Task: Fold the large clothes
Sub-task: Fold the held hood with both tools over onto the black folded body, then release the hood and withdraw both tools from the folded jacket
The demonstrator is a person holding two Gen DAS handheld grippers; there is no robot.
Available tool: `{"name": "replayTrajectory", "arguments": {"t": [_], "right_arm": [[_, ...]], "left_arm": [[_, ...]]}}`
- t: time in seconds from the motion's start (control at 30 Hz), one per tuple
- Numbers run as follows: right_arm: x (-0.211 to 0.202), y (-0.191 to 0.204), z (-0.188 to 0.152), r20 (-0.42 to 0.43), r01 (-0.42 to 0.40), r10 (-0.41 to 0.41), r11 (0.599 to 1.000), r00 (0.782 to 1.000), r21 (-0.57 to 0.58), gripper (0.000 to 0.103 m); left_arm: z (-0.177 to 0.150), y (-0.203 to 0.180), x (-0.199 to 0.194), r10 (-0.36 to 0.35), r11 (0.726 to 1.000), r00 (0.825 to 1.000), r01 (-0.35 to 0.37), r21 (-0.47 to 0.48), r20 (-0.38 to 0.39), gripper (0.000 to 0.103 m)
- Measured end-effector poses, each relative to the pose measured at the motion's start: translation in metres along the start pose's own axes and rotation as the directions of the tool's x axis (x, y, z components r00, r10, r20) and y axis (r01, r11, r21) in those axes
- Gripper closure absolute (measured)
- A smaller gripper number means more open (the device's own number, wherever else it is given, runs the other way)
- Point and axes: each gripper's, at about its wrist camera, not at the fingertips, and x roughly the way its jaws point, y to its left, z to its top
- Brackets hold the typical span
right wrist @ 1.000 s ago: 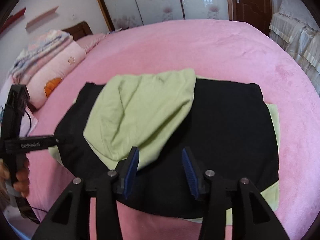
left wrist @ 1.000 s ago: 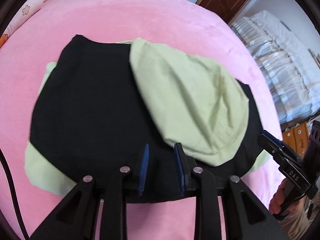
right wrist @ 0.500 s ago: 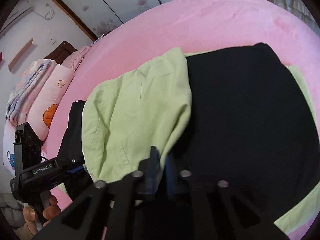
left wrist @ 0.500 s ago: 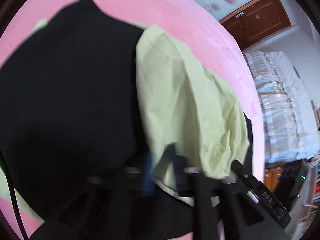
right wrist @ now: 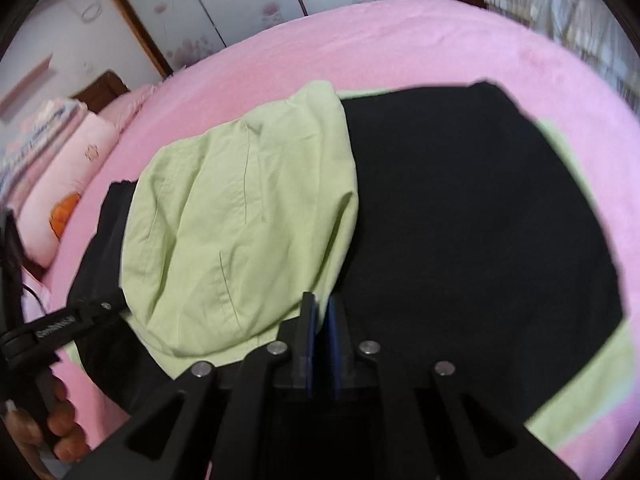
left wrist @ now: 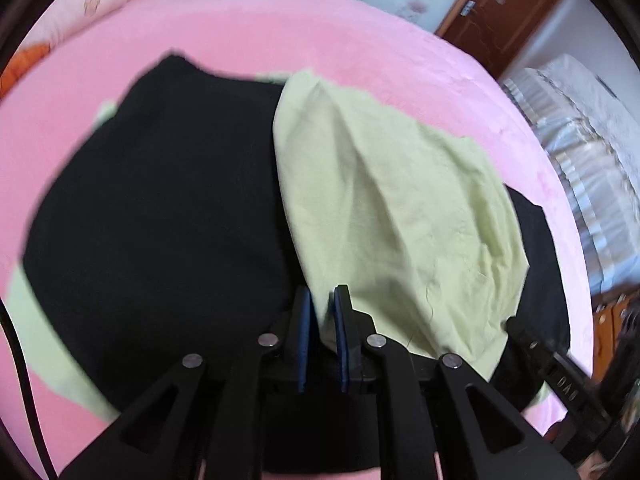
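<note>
A black garment (left wrist: pixel 160 220) (right wrist: pixel 460 220) lies spread on the pink bed, with pale green cloth showing under its edges. A pale green flap (left wrist: pixel 392 208) (right wrist: pixel 240 216) is folded over its middle. My left gripper (left wrist: pixel 324 300) pinches the near edge of that flap, green cloth showing in the narrow gap, and its jaws are opening slightly. My right gripper (right wrist: pixel 320 304) sits at the flap's other near corner, a thin strip of cloth between its pads, its jaws also opening. Each gripper shows at the edge of the other's view, the right gripper (left wrist: pixel 560 380) and the left gripper (right wrist: pixel 56 324).
The pink bed (left wrist: pixel 280 28) (right wrist: pixel 400 40) extends well beyond the clothes. Pillows (right wrist: pixel 80 160) lie at its head. A white lace-covered piece (left wrist: pixel 592 160) stands beside the bed, a brown door (left wrist: pixel 500 20) behind. A hand (right wrist: pixel 60 428) holds the left gripper.
Both grippers were open just short of the clothes a second ago. They have dropped onto the green flap's near edge and closed on it.
</note>
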Motion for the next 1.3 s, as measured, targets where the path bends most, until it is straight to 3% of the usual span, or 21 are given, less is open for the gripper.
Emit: {"name": "replayTrajectory", "arguments": {"t": [0.07,0.2,0.27,0.3,0.43,0.53,0.6,0.63,0.7,0.8,1.0,1.1,1.3], "right_arm": [[-0.020,0.001,0.002,0.060,0.028,-0.027,0.999,0.998,-0.021,0.083],[-0.041,0.014,0.009,0.148,-0.009,0.015,0.999,0.989,-0.041,0.083],[-0.041,0.021,0.017,0.166,-0.035,0.043,0.998,0.985,-0.049,0.083],[-0.038,0.026,0.022,0.169,-0.043,0.050,0.998,0.984,-0.048,0.083],[-0.018,0.035,0.034,0.169,-0.102,0.104,0.995,0.980,-0.026,0.083],[0.007,0.044,0.040,0.138,-0.098,0.103,0.994,0.985,-0.039,0.084],[0.025,0.041,0.039,0.106,-0.088,0.093,0.995,0.990,-0.051,0.085],[0.036,0.036,0.037,0.079,-0.052,0.055,0.997,0.995,-0.049,0.087],[0.047,0.024,0.031,0.055,-0.033,0.035,0.999,0.998,-0.038,0.103],[0.045,0.006,0.019,0.061,-0.030,0.033,0.998,0.998,-0.048,0.103],[0.031,0.005,0.008,0.064,-0.024,0.027,0.999,0.998,-0.047,0.103],[0.016,0.008,0.008,0.061,-0.018,0.021,0.999,0.998,-0.049,0.100],[-0.038,0.018,0.000,0.117,-0.066,0.072,0.997,0.990,-0.049,0.100]], "left_arm": [[0.003,-0.011,-0.014,-0.001,1.000,0.999,0.000,0.024,0.036,0.082],[0.014,-0.034,-0.045,-0.052,0.997,0.991,0.045,0.057,0.122,0.068],[0.020,-0.051,-0.046,-0.072,0.994,0.987,0.060,0.089,0.143,0.050],[0.024,-0.051,-0.044,-0.074,0.994,0.985,0.059,0.096,0.155,0.047],[0.030,-0.054,-0.027,-0.090,0.994,0.982,0.076,0.083,0.167,0.046],[0.032,-0.049,0.001,-0.069,0.997,0.990,0.066,0.031,0.125,0.050],[0.031,-0.043,0.027,-0.018,1.000,0.997,0.017,0.015,0.073,0.054],[0.028,-0.041,0.037,0.018,1.000,0.998,-0.019,0.024,0.058,0.059],[0.018,-0.039,0.047,0.049,0.995,0.997,-0.054,0.081,0.060,0.062],[0.009,-0.041,0.048,0.066,0.985,0.995,-0.078,0.151,0.081,0.062],[0.007,-0.044,0.045,0.071,0.986,0.994,-0.082,0.144,0.078,0.062],[0.010,-0.050,0.030,0.073,0.987,0.996,-0.081,0.141,0.060,0.054],[0.000,-0.066,-0.026,0.065,0.986,0.993,-0.080,0.148,0.101,0.037]]}}
